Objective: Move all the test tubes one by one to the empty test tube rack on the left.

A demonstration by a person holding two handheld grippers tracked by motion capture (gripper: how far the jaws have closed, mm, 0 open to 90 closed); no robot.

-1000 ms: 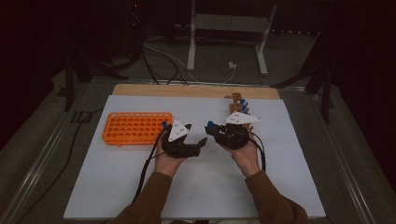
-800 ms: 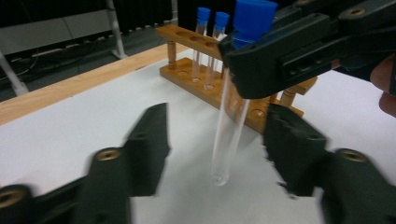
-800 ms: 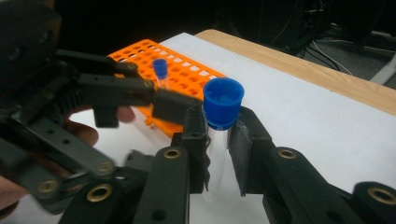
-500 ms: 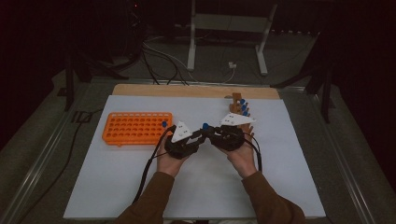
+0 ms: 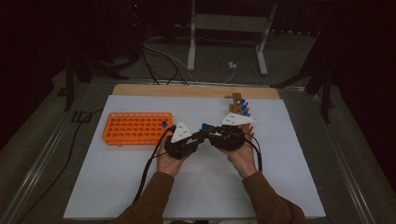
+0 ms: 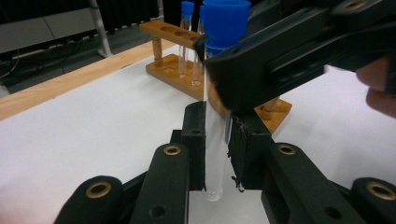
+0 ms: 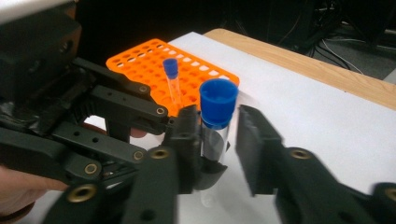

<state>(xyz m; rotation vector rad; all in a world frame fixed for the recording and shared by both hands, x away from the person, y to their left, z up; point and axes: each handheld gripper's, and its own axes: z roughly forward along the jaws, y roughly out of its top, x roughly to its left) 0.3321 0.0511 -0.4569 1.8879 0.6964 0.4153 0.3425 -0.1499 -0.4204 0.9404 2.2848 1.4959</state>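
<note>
The left hand-held gripper (image 6: 216, 140) is clamped on the clear body of the blue-capped tube (image 6: 215, 135); the tube stands upright above the white surface (image 5: 289, 154). The right hand-held gripper (image 7: 212, 135) has just been opening; the right pad stands clear of the tube between its jaws.

The tube (image 6: 215, 144) is clear glass or plastic with a blue cap (image 6: 225, 19) on top, and it looks empty. It stands nearly upright above the white sheet, between the orange rack and the wooden rack, with its round bottom free in the air. Black pads press on its lower half from both sides.
</note>
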